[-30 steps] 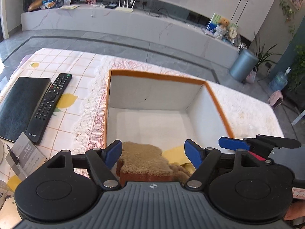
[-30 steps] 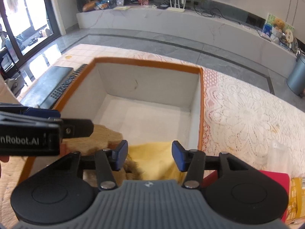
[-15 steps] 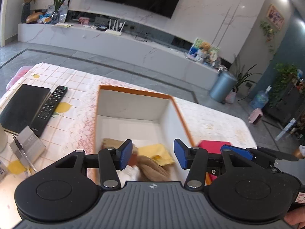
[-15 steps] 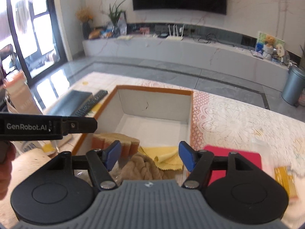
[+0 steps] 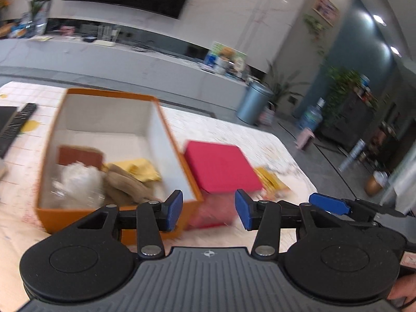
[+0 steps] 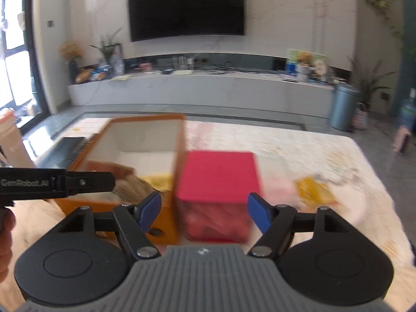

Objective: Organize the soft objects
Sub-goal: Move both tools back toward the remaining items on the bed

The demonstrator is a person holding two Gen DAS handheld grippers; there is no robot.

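Right now we hold both grippers above the near edge of the table (image 5: 260, 140), neither carrying anything. Our left gripper (image 5: 208, 210) sits at the bottom centre of the left wrist view; its blue pads stand apart with nothing between them, and its jaws are closing. Our right gripper (image 6: 203, 212) fills the bottom of the right wrist view, its pads wider apart and empty, and its jaws are opening.

In the left wrist view the orange box (image 5: 50, 140) lies left of centre, open at the top with white inner walls. The soft things lie in its near half: a brown plush piece (image 5: 79, 156) toward the left wall, a crumpled clear plastic wrap (image 5: 78, 184) in front of it, a tan braided fabric (image 5: 127, 186) beside that, and a yellow cloth (image 5: 141, 169) behind the braid. A red box (image 5: 221, 163) stands just beside the orange box's right wall; we cannot tell whether they touch. A blurred yellow packet (image 5: 271, 180) lies at the red box's far-right corner. A black remote (image 5: 15, 124) lies at the left edge.

In the right wrist view the left gripper's black finger crosses in front of the orange box (image 6: 166, 208) from the left, and the red box (image 6: 218, 174) sits centre frame.
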